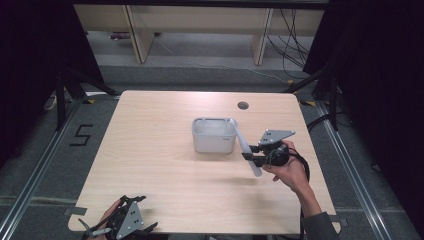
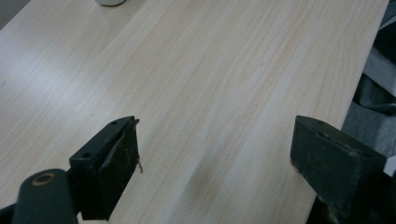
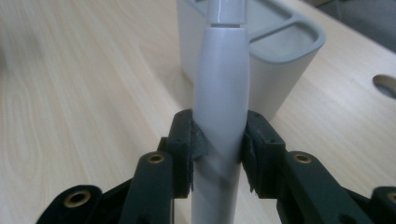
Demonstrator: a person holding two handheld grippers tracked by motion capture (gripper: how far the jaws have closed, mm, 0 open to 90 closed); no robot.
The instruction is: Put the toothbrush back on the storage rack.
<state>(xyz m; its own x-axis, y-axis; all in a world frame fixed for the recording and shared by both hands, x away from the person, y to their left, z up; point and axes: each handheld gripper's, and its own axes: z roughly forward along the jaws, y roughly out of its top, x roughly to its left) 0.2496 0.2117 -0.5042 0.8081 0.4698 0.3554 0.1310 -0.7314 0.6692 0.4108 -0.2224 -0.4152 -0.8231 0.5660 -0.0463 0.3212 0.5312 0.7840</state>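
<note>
A grey-handled utensil (image 1: 245, 147) slants from the table's middle right up over the rim of a pale grey bin (image 1: 214, 135). My right gripper (image 1: 251, 155) is shut on its handle, held by a hand at the right. In the right gripper view the handle (image 3: 220, 107) is pinched between the two pads, with the bin (image 3: 275, 60) just behind it. My left gripper (image 1: 145, 220) rests at the table's near left corner, held by a hand. In the left gripper view its jaws stand wide apart over bare wood, the gripper (image 2: 215, 154) holding nothing.
The light wooden table (image 1: 160, 165) has a round cable hole (image 1: 243, 105) at the back right. Beyond the far edge stand desk legs and trailing cables on the floor. A floor marking "5" (image 1: 81, 135) lies left of the table.
</note>
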